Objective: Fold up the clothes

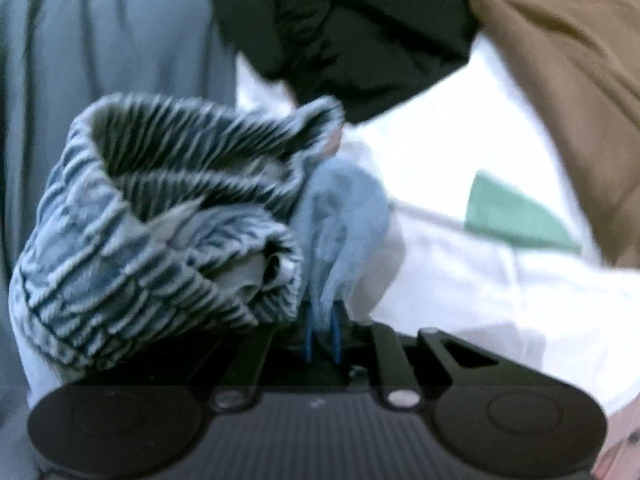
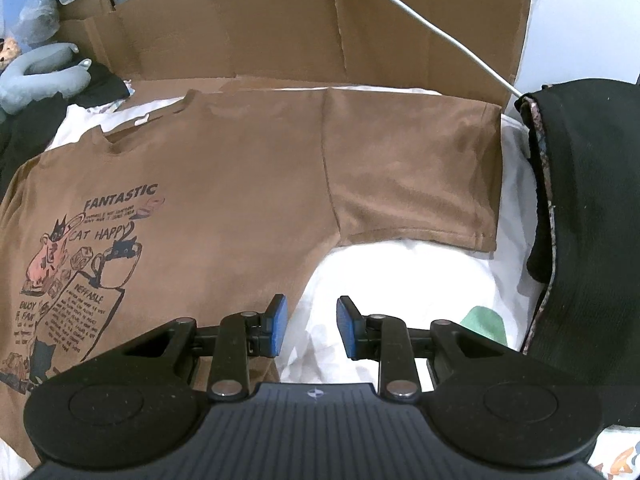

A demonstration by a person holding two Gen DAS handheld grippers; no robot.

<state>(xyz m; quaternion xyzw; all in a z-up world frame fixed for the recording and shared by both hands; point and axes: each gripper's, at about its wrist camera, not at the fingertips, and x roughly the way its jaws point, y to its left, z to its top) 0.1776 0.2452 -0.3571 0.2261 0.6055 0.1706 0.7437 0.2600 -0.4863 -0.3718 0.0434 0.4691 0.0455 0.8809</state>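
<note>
The left gripper (image 1: 322,332) has its jaws clenched on a pale blue cloth (image 1: 344,216), which rises from between the blue pads. Just beside it on the left, touching it, is a bunched blue-and-white striped garment (image 1: 160,216). Behind them lie a grey-blue garment (image 1: 100,40), a black garment (image 1: 352,32) and a brown T-shirt (image 1: 560,72) on a white sheet (image 1: 460,272).

The right gripper (image 2: 311,326) has its jaws released and holds nothing; it hovers over the white sheet (image 2: 400,272) at the edge of the brown T-shirt (image 2: 248,168). The T-shirt lies flat with its cat print up, one sleeve (image 2: 416,172) spread out. Cardboard (image 2: 280,20) stands behind it, and a black fabric (image 2: 592,208) is on the right.
</note>
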